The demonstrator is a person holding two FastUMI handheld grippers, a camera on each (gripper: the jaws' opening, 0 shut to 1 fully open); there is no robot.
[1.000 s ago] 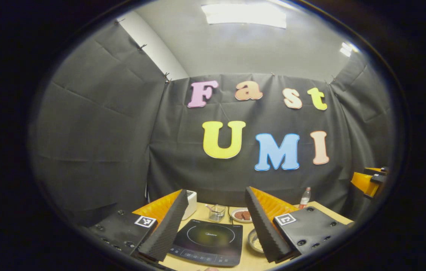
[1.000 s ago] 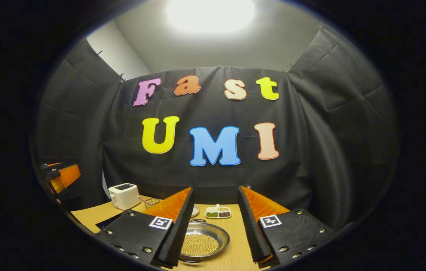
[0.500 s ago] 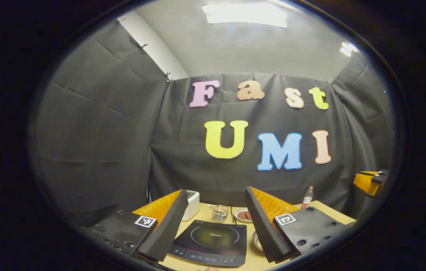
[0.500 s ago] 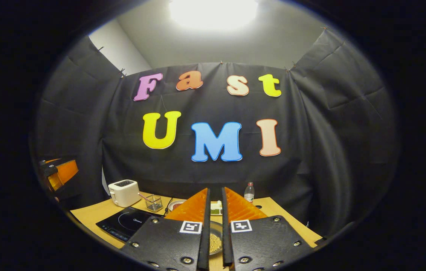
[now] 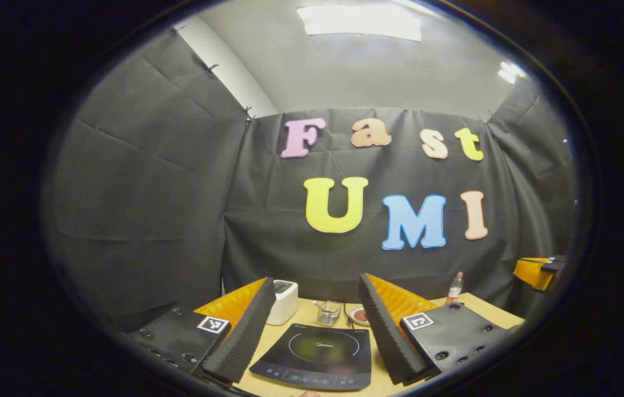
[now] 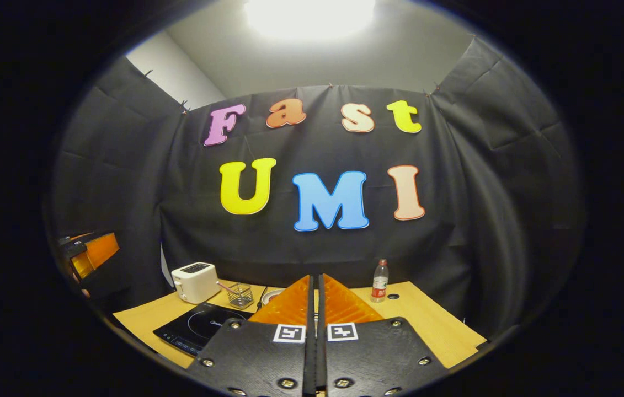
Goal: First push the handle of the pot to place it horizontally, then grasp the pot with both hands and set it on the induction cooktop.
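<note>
wooden table [image 6: 427, 325], l gripper [image 5: 317, 331] fingers apart over cooktop [image 5: 317, 355], r gripper [image 6: 314, 331] fingers together

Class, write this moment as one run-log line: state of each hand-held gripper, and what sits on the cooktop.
left hand-held gripper: open, above table | right hand-held gripper: shut, empty | induction cooktop: bare, no pot on it

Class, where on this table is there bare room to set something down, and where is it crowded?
Bare wood lies right of the bottle, out to the table edge. Crowded: the back left, where toaster, wire basket and cooktop sit together.
</note>
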